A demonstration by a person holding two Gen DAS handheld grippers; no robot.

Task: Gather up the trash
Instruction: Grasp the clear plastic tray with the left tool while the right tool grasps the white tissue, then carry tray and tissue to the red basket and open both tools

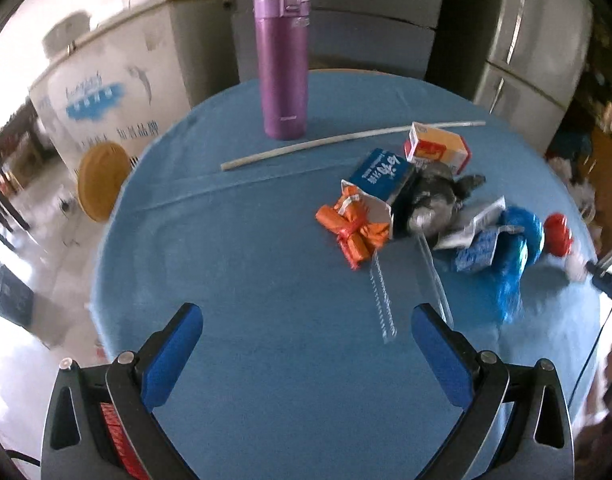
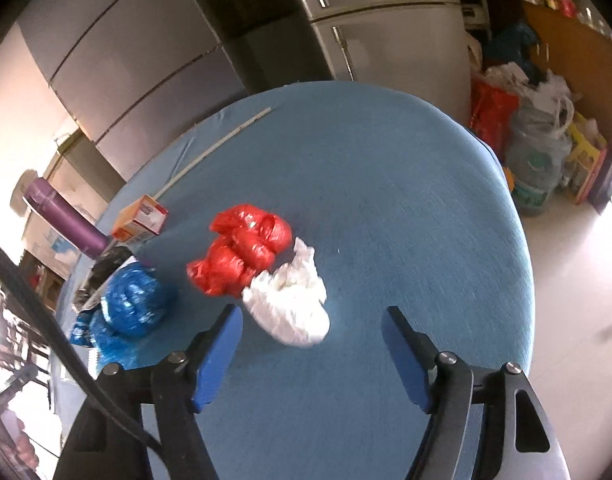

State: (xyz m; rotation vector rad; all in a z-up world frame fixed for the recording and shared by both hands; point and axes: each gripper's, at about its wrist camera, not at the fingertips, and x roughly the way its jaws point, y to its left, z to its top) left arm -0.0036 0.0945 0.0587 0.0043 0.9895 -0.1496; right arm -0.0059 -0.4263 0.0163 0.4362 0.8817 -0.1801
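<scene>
While the white bag (image 2: 291, 307) lies crumpled on the blue table (image 2: 406, 208), touching the red bag (image 2: 241, 250) | right gripper (image 2: 310, 354) held wide, empty | left gripper (image 1: 306, 344) likewise | judged light, soft, slippery; best pinched across its bunched middle.

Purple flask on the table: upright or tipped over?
Upright. The purple flask stands on its base on the blue tablecloth, its flip lid on top and shut.
</scene>
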